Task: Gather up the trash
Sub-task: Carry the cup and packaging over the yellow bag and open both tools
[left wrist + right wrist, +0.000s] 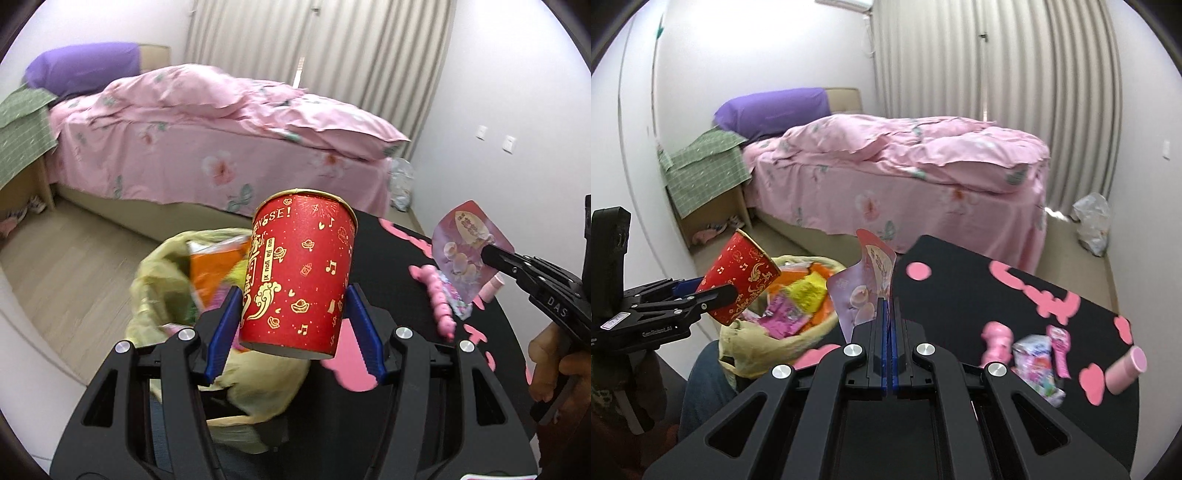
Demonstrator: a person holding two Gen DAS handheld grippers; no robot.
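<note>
Both tongs are loaded, so by my reading the step in hand is the carry to the bin. The left tongs (291,314) are clamped across the lower body of a red paper cup (299,273), which in the right wrist view tips with its mouth toward ten o'clock, right at the rim of the yellow-lined trash basket (812,332); the basket sits off the counter's (960,280) left edge and already holds orange, yellow and pink wrappers. The right tongs (889,306) are pinched almost shut on the lower edge of a pink snack pouch (868,280), which stands up above the fingertips, over the gap between basket and counter. The next move probably calls for the left tongs to shift toward three o'clock until the cup is squarely over the basket mouth, then spread; the right would likely swing toward nine o'clock and let the pouch go. On the counter at four o'clock lie a pink toy figure (997,339), a crinkled candy packet (1034,354), a pink wand-shaped wrapper (1060,347) and a small pink cylinder (1126,369), all near one another, seemingly yet to be gathered. As for writing, the cup carries gold lettering ending "NESE!" plus Chinese characters, ingots and music notes; the right tool reads "DAS", the left something like "GenRobot.AI"; the pouch's characters are too small to read.
</note>
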